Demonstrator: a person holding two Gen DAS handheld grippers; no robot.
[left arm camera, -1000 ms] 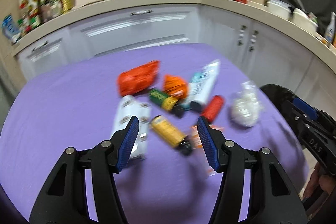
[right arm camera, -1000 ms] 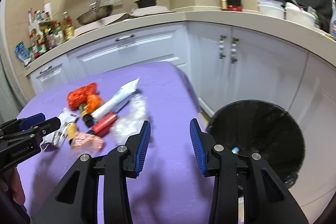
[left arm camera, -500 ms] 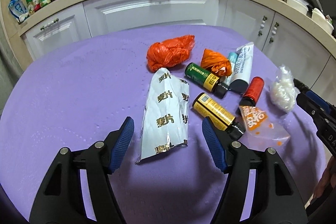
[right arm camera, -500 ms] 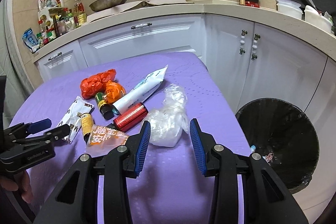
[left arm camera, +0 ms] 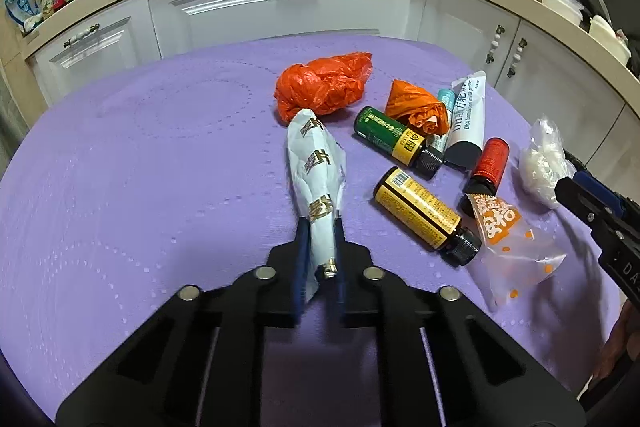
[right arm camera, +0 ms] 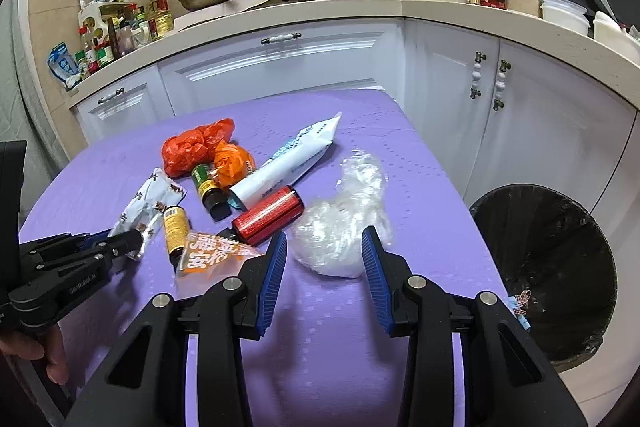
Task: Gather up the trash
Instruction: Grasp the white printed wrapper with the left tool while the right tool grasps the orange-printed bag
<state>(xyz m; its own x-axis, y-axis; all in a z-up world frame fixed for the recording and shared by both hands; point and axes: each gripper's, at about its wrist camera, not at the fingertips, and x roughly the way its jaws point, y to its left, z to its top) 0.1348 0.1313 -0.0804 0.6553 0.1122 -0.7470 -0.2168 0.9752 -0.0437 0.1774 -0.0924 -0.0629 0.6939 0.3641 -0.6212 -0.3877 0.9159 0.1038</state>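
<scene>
The left claw [left arm camera: 320,239] is clamped on the near end of the silver wrapper [left arm camera: 316,163], which lies on the purple worktop [left arm camera: 140,167] with its far end touching the red bag [left arm camera: 324,87]; the wrapper is pinched flat between the blue pads and not yet lifted. The right claw [right arm camera: 324,259] stands apart and holds nothing, with the clear bag [right arm camera: 344,223] just ahead of its fingertips and partly between them. The remaining trash sits in a loose cluster near the centre of the worktop: the orange bag [left arm camera: 416,107], the green bottle [left arm camera: 396,141], the yellow bottle [left arm camera: 424,211], the red bottle [left arm camera: 486,167], the white tube [left arm camera: 466,119] and the orange-printed packet [left arm camera: 516,247]. The bin [right arm camera: 548,267], lined in black, stands on the floor beside the right edge of the worktop, below its level. Step in hand, as judged: first pick of the wrapper, grasp complete, transport pending. The next move calls for lifting the wrapper clear of the red bag and the yellow bottle, then carrying it across the right claw's zone to the bin; the thin foil may slip or drag neighbours. The right claw needs a short advance and closure to take the clear bag, which will compress readily.
</scene>
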